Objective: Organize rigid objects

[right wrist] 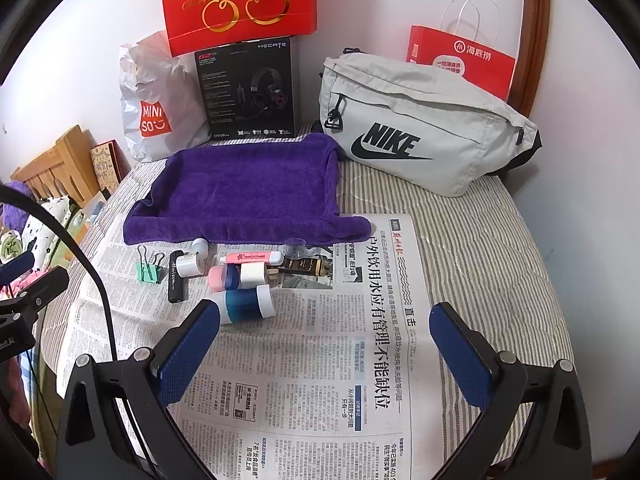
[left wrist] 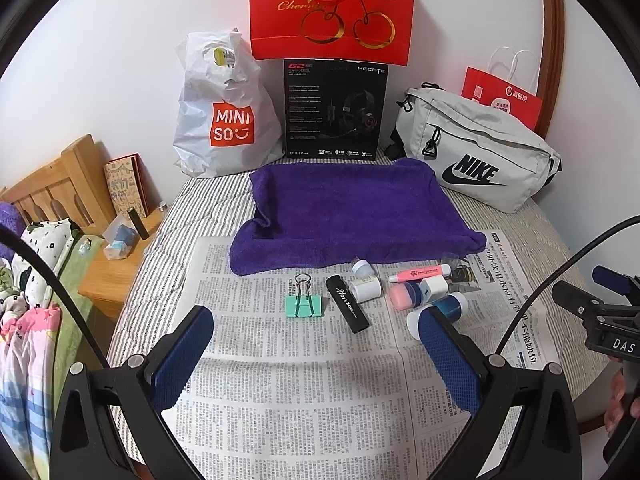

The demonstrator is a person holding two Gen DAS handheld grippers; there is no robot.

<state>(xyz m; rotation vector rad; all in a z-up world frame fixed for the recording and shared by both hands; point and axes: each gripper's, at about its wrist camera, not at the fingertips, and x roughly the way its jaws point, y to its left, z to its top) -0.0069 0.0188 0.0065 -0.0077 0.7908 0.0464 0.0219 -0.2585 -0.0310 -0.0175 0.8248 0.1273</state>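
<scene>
Both pairs of jaws stand wide apart with nothing between them but printed paper. The left gripper [left wrist: 316, 328] and the right gripper [right wrist: 324, 322] each carry fingers faced with dimpled blue rubber pads on black angular frames, hovering over a sheet of creased newspaper [left wrist: 288, 380] laid on a striped quilted bed cover [right wrist: 480, 248].

Just ahead of the left jaws lies a mint-green metal binder clip with wire handles [left wrist: 304, 300], and beside it, toward the right finger, a matte black oblong case with white script lettering [left wrist: 347, 303]. At the tip of that right finger rests a glossy teal cylindrical bottle with a white cap [left wrist: 444, 307], partly hidden by the pad. Beyond these sit a small white cylindrical jar [left wrist: 367, 287], a rounded pink plastic container [left wrist: 402, 295] and a slim pink highlighter pen [left wrist: 418, 274], all crowded together and touching.

From the right wrist the same cluster lies ahead of the left finger, the teal bottle just beside its tip. This view alone shows clearly a dark flat packet with gold print [right wrist: 306, 267] behind the pile.

Farther ahead of both jaws spreads a plush purple folded towel [left wrist: 352, 216], then a grey fabric waist bag with a black logo [right wrist: 416, 128].

The left wrist view alone shows a wooden bedside shelf [left wrist: 116, 272] far off the left finger, and the other gripper's black frame at its right edge.
</scene>
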